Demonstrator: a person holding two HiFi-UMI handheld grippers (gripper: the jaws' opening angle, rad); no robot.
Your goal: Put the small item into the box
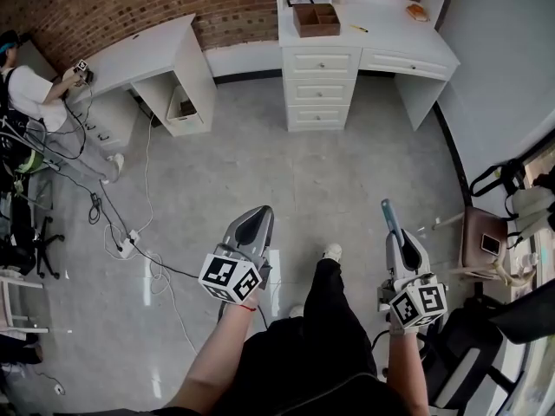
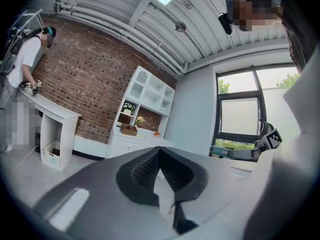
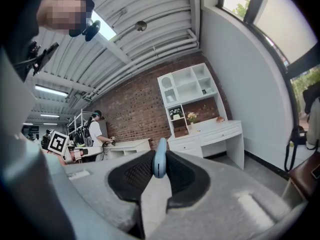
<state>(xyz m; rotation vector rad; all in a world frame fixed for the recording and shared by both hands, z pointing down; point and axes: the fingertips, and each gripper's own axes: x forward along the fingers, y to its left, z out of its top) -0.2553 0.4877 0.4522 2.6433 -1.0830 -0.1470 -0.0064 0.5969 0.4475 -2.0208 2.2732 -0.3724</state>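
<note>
Pinches slim blue item (image 3: 159,165) in right gripper (image 3: 159,158); holds left gripper (image 2: 159,153) closed, empty. Cannot make out what kind of item.

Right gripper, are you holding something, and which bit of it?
Yes: the right gripper pinches a thin light-blue item by one end; the rest pokes out past the jaws.

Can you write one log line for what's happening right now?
left gripper: shut, empty | right gripper: shut on thin light-blue item | brown wooden box: on white desk ahead
</note>
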